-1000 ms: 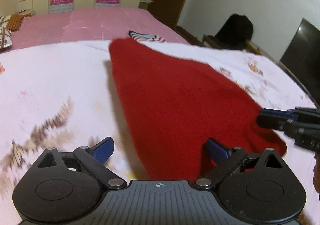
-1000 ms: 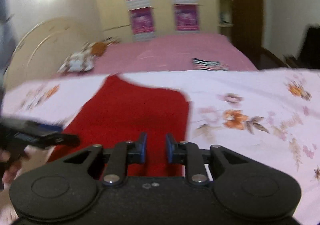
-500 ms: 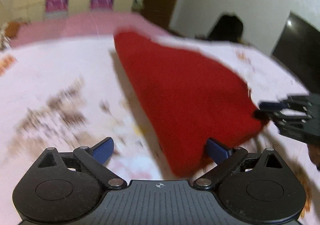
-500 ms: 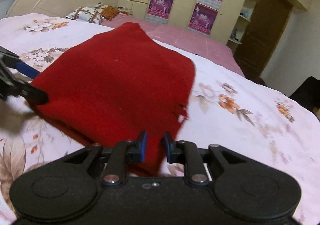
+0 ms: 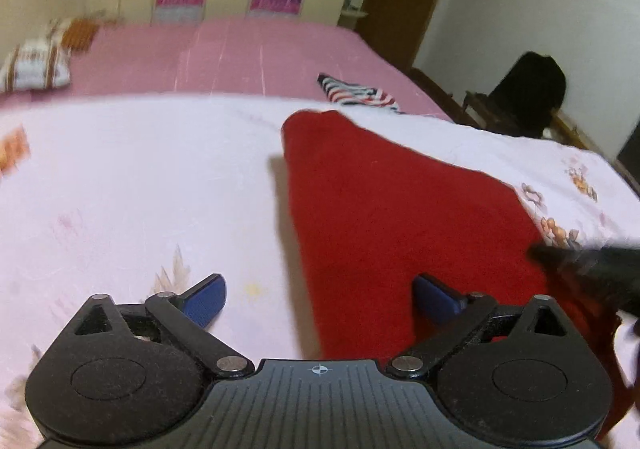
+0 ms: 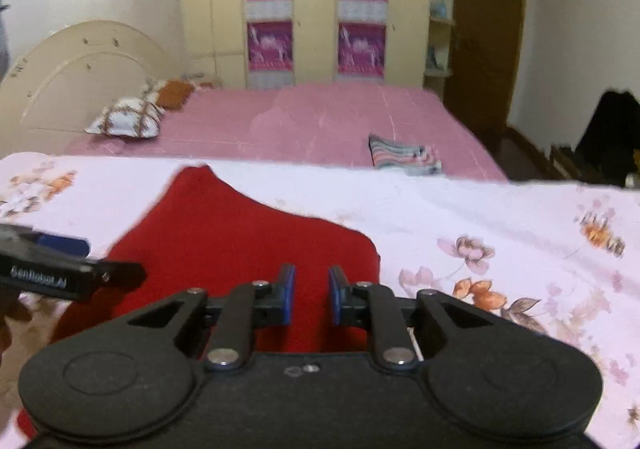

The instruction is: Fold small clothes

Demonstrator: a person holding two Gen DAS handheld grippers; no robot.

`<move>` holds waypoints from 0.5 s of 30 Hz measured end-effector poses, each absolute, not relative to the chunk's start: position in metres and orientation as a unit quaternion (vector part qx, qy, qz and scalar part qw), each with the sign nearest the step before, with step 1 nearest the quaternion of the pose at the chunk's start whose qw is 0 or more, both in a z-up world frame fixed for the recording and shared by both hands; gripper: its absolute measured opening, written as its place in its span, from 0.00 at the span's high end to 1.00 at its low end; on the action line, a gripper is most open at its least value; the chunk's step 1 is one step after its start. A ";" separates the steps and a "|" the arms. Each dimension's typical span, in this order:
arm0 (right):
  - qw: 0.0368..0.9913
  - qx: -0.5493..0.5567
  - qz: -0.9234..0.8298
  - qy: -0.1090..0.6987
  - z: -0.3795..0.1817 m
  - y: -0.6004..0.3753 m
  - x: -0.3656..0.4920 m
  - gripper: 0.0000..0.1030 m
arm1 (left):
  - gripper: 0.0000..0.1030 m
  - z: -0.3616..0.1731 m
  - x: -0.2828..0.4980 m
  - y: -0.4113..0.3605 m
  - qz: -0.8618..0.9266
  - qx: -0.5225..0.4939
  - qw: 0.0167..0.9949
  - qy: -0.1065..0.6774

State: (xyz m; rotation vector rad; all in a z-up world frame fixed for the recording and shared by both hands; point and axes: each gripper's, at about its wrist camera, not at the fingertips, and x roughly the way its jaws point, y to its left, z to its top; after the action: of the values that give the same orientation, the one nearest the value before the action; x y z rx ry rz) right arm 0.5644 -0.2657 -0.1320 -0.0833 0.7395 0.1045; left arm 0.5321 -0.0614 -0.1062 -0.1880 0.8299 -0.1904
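Two grippers over one red knit garment, mid-fold on the bed

Left gripper [image 5: 320, 295] stands wide open above the near left edge of the red knit garment [image 5: 400, 217], gripping nothing; garment lies flat on the pale floral bedsheet [image 5: 140, 185], far corner pointing at a folded striped cloth [image 5: 358, 93] beyond; right gripper [image 6: 311, 295] nearly closed, jaws just closing, near hem between the pads, whether pinched I cannot tell. Step judged: taking hold of the near hem; next calls for the left jaws to close on their edge, then both to carry it over.
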 end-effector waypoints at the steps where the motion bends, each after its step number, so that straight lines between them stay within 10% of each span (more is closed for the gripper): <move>1: 0.924 -0.042 0.053 0.376 -0.142 -0.269 0.567 0.87 | 0.01 -0.105 0.532 -0.064 -0.094 -0.081 0.908 0.401; 15: 0.924 -0.075 0.065 0.369 -0.147 -0.256 0.577 0.72 | 0.00 -0.107 0.559 -0.070 -0.077 -0.073 0.914 0.393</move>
State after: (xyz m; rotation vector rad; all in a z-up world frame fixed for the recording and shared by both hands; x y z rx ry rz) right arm 0.5772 -0.2556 -0.1472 -0.1534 0.7577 0.1331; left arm 0.5588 -0.0701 -0.1075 -0.1497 0.8088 -0.1576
